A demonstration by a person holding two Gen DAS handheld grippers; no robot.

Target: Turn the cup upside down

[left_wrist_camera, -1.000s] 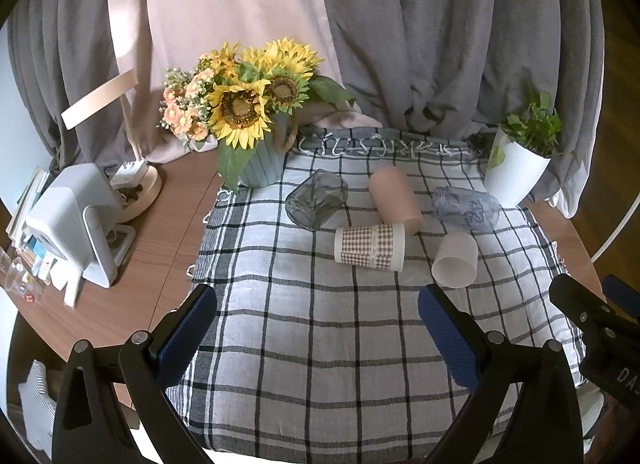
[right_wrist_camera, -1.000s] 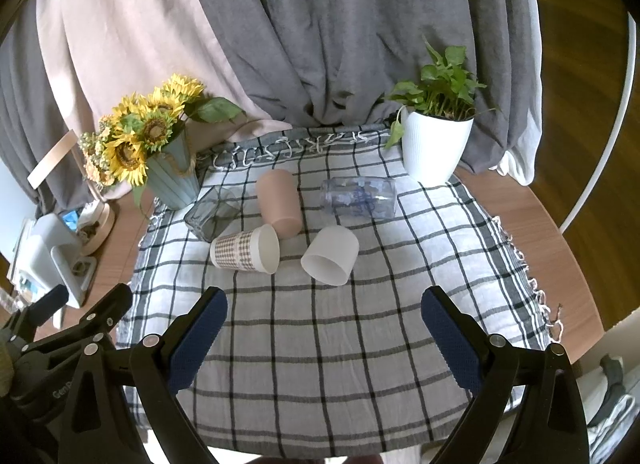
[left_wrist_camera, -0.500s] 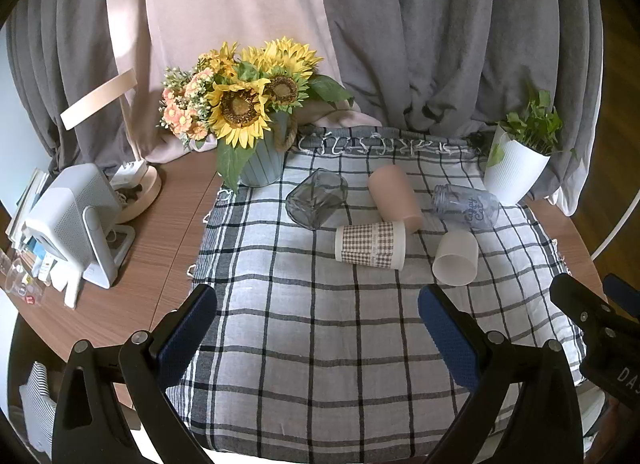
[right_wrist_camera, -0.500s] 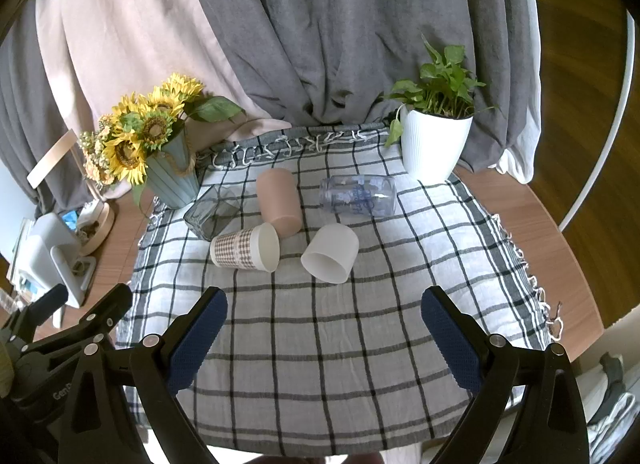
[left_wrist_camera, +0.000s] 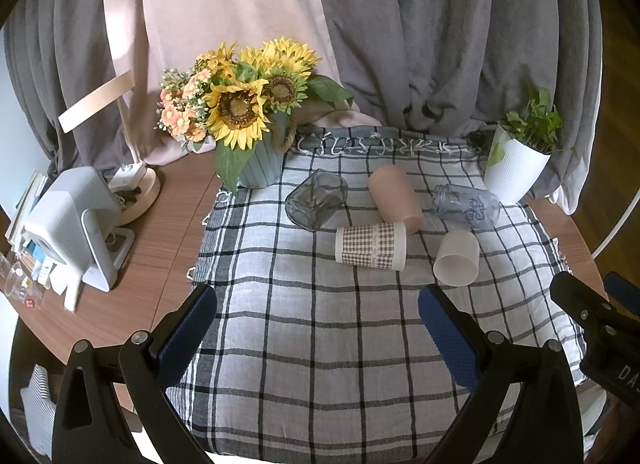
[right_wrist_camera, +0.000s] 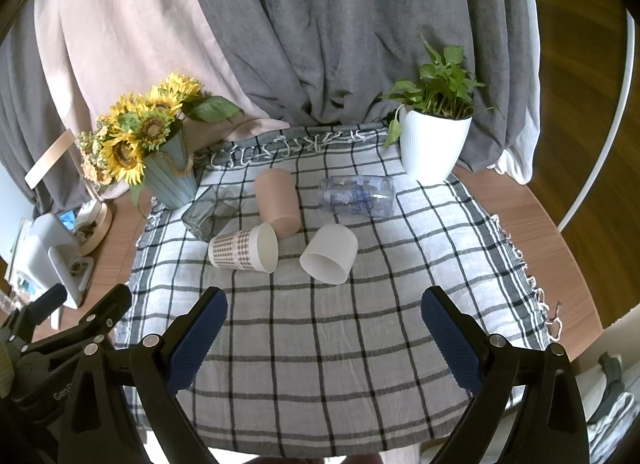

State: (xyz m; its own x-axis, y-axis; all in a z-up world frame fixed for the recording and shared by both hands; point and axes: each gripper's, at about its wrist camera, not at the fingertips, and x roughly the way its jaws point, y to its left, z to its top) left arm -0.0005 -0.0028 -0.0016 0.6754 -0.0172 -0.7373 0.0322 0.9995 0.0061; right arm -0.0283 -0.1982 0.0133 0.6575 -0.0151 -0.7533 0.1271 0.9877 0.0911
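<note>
Several cups lie on their sides on a checked cloth: a checked paper cup, a white cup, a pink cup, a dark glass and a clear printed glass. My left gripper is open and empty over the cloth's near part, well short of the cups. My right gripper is open and empty, also short of them.
A sunflower vase stands at the cloth's back left. A white plant pot stands at the back right. A white device and clutter sit on the wooden table at left. Curtains hang behind.
Both views have shifted very slightly; the grippers stay open and no cup has moved.
</note>
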